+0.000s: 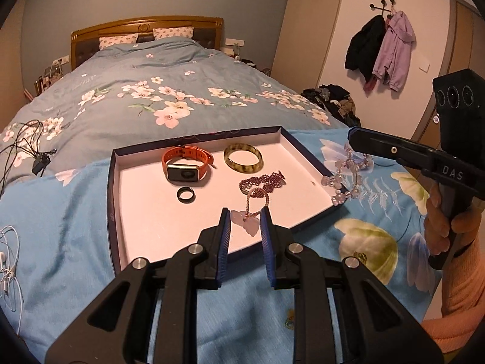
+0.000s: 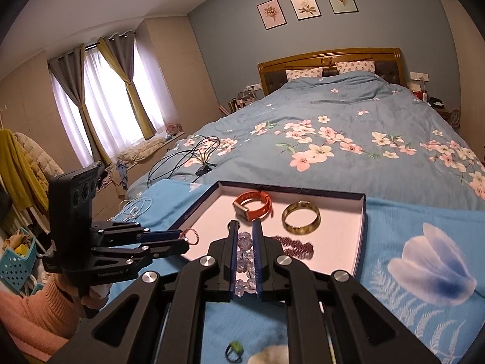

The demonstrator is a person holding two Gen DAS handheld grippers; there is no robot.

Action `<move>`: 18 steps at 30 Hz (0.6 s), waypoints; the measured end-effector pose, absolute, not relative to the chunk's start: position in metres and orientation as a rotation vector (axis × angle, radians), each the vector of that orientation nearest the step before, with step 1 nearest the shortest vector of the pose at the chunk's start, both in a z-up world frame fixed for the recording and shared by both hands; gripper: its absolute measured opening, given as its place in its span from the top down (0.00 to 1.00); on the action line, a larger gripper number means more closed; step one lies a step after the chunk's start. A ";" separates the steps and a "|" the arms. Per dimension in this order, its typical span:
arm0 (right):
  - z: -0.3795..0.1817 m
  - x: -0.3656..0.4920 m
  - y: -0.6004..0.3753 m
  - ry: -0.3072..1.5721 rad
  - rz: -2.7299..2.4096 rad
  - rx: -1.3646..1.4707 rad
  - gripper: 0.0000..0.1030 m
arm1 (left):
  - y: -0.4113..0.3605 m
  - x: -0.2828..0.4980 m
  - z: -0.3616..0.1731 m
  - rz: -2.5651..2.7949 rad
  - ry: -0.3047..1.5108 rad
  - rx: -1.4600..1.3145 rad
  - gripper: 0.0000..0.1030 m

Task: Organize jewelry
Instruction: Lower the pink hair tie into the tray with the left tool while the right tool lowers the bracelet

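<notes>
A shallow dark-blue cardboard box lid with a white inside lies on the light-blue flowered cloth spread over the foot of the bed, and it serves as the tray for the jewelry. Toward the lid's far wall rest an orange-strapped smartwatch and, beside it, a mottled olive-green bangle. Nearer the lid's middle lies a small black ring, just in front of the watch.

The left gripper hangs over the lid's near edge with its blue-padded jaws apart. Between them sits a pale lilac carved pendant on a pink beaded cord; whether the pads touch it cannot be told. The cord runs from the pendant up to a bunched dark-red beaded necklace lying on the lid's floor in front of the bangle.

The right gripper is clamped on a clear faceted crystal bead bracelet, whose beads show between its narrow-set pads. In the left wrist view the bracelet dangles from that gripper across the lid's right wall.

On the cloth outside the lid's near side lies a small ring with a green stone.
</notes>
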State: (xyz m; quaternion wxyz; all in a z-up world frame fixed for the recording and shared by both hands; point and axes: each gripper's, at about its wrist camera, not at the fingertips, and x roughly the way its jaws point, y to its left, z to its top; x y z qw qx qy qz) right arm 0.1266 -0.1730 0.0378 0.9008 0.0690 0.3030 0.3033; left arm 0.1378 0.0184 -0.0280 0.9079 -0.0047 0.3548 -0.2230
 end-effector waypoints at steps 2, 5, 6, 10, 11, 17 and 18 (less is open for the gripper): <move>0.036 0.135 -0.172 0.632 0.621 0.148 0.92 | 0.021 0.144 -0.029 -0.450 0.737 -0.016 0.80; 0.033 0.147 -0.170 0.644 0.624 0.162 0.92 | 0.024 0.153 -0.032 -0.436 0.748 -0.028 0.80; 0.031 0.151 -0.168 0.649 0.621 0.159 0.92 | 0.025 0.156 -0.033 -0.432 0.750 -0.028 0.80; 0.026 0.163 -0.160 0.672 0.626 0.159 0.92 | 0.026 0.168 -0.039 -0.416 0.769 -0.032 0.80; 0.025 0.165 -0.158 0.675 0.625 0.155 0.92 | 0.027 0.170 -0.040 -0.412 0.772 -0.031 0.80; 0.021 0.174 -0.150 0.690 0.628 0.150 0.92 | 0.029 0.180 -0.045 -0.396 0.788 -0.035 0.80; 0.020 0.175 -0.149 0.691 0.626 0.151 0.92 | 0.029 0.182 -0.046 -0.394 0.790 -0.035 0.80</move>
